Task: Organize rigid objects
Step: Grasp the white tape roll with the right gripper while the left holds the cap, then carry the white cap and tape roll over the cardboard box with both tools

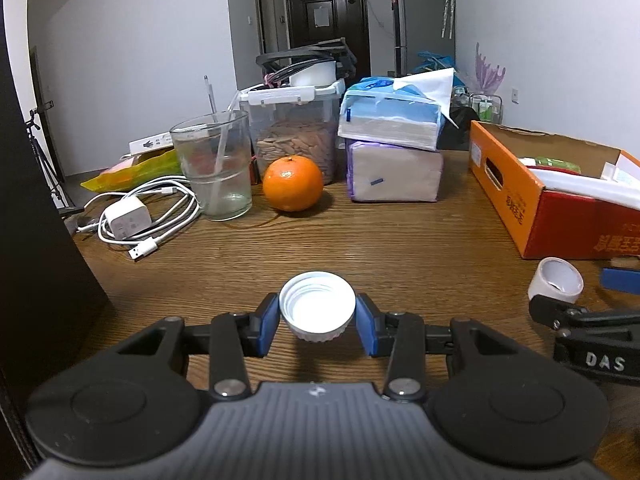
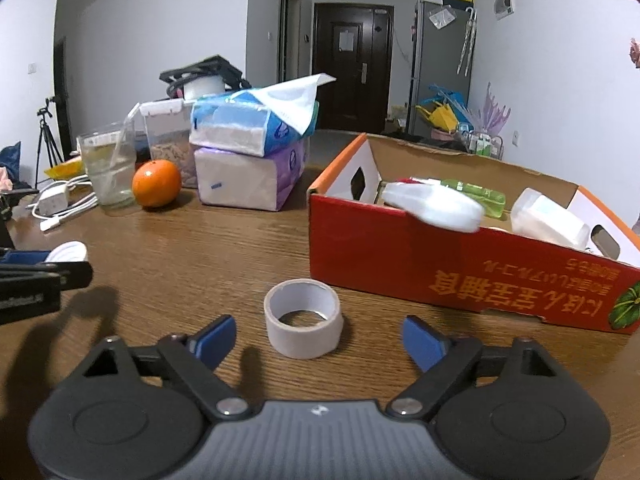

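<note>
My left gripper (image 1: 317, 316) is shut on a white screw cap (image 1: 317, 305), held open side up a little above the wooden table (image 1: 360, 232). The cap also shows at the left edge of the right wrist view (image 2: 68, 252). My right gripper (image 2: 318, 338) is open, its blue pads either side of and just short of a roll of pale tape (image 2: 303, 323) that stands on the table. The tape also shows in the left wrist view (image 1: 556, 280). An orange and red cardboard box (image 2: 460, 276) holding white and green items sits right of the tape.
At the back stand a glass with a straw (image 1: 216, 164), an orange (image 1: 293, 183), a clear lidded tub (image 1: 294, 128), two stacked tissue packs (image 1: 394, 148), and a white charger with coiled cable (image 1: 128, 216). A dark panel (image 1: 36, 240) lines the left edge.
</note>
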Demonstrator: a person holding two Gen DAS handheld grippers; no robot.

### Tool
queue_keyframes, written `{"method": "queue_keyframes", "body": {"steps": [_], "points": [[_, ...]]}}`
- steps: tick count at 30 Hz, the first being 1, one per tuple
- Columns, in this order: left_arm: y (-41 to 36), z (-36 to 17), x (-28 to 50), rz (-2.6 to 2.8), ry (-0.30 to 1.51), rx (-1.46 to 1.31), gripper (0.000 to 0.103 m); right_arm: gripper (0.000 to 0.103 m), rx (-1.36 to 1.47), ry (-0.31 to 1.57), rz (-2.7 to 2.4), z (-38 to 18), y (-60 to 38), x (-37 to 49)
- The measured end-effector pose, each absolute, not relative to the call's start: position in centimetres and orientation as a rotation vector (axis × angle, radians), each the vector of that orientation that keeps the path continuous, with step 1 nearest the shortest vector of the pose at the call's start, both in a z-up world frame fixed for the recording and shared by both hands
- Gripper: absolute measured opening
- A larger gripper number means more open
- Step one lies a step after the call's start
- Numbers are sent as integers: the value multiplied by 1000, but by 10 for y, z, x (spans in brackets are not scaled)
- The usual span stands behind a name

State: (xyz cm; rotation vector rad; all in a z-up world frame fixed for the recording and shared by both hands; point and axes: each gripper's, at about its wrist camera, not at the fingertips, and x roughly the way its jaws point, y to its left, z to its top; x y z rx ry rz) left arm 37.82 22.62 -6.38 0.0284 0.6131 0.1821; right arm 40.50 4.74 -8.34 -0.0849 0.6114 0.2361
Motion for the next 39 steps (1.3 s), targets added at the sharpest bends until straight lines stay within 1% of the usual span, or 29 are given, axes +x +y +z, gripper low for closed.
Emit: {"method": "queue_keyframes", "body": {"steps": [3, 4, 5, 6, 7, 24, 39], "points": [[226, -64, 378, 178, 613, 31, 41, 76, -85, 627, 231, -85, 52, 412], [225, -64, 379, 177, 614, 34, 41, 70, -85, 635, 232, -86, 54, 415], [225, -65, 379, 176, 613, 36, 41, 58, -85, 645, 234, -87, 55, 416], [225, -65, 379, 176, 613, 37, 41, 49, -83, 653, 239, -88, 56, 418], [225, -65, 379, 175, 613, 37, 41, 44, -67, 648, 252, -87, 54, 417], [223, -62, 374, 193, 595, 41, 41, 42, -53, 557, 283, -76, 38, 387], [187, -56, 357, 166, 567, 48, 41, 42, -30, 531, 270, -71, 0, 360]]}}
